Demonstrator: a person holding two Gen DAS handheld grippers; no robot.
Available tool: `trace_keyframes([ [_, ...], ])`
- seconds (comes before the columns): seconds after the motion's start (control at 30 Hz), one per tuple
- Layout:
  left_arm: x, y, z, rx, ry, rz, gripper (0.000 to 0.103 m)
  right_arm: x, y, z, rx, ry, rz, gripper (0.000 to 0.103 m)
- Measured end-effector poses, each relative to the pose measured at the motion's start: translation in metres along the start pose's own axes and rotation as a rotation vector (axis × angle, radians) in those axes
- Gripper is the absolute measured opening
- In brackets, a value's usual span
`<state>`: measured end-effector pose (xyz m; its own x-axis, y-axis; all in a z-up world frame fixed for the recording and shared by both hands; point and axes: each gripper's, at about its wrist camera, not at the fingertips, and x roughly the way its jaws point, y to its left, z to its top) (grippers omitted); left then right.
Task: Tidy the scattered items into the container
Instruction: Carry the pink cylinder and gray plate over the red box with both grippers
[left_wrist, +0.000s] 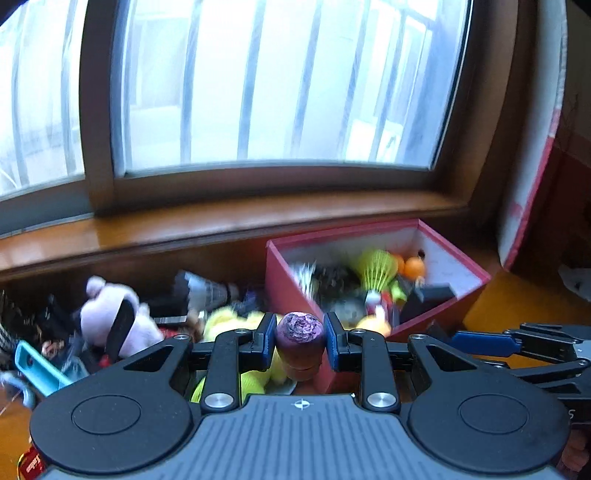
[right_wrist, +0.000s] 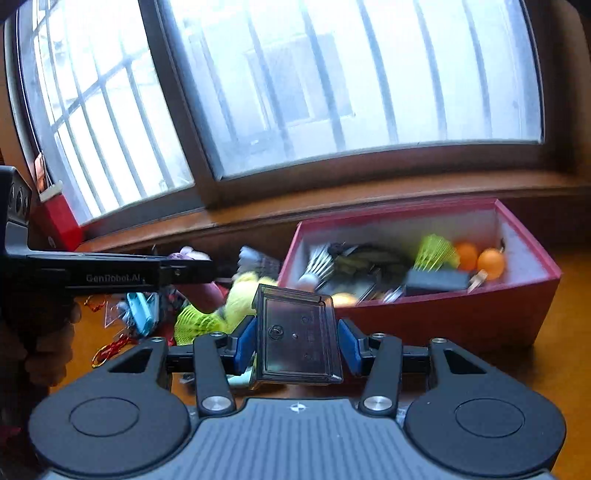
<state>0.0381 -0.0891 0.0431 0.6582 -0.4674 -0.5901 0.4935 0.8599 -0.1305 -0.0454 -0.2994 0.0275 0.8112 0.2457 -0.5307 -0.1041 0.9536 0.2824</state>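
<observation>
Carrying two items toward the red box (right_wrist: 424, 317), already partly filled.
Cork stopper (left_wrist: 300, 341) pinched by left gripper (left_wrist: 300, 341), dark plastic case (right_wrist: 297, 336) by right gripper (right_wrist: 297, 341); pile of toys (left_wrist: 122, 317) left beside the box.

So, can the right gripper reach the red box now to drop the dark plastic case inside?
Probably yes. The right gripper is shut on the dark plastic case, and the red box lies just ahead with its top open and nothing between.

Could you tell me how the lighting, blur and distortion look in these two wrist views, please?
Left wrist view: window blown out white, its frame bowed by the fisheye, red box contents smeared by motion, held cork sharp. Right wrist view: same backlight glare and curvature, clutter blurred, held smoky plastic case crisp.
</observation>
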Motion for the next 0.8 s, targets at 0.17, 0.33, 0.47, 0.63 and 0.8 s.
trace_keyframes([
  [0.17,0.015,-0.023,0.014,0.019,-0.025,0.010,0.029,-0.005,-0.035,0.018,0.032,-0.022,0.028,0.050],
  [0.33,0.032,-0.039,0.021,0.011,-0.016,0.006,0.029,-0.003,-0.053,0.031,0.008,-0.021,0.027,0.050],
  [0.47,0.043,-0.047,0.022,-0.002,-0.004,-0.001,0.029,0.001,-0.064,0.037,-0.002,-0.027,0.030,0.051],
  [0.63,0.057,-0.056,0.023,-0.011,0.002,-0.003,0.029,0.006,-0.073,0.037,0.000,-0.044,0.016,0.051],
  [0.8,0.070,-0.067,0.027,0.021,0.019,-0.005,0.029,0.010,-0.089,0.042,0.037,-0.075,0.019,0.051],
])
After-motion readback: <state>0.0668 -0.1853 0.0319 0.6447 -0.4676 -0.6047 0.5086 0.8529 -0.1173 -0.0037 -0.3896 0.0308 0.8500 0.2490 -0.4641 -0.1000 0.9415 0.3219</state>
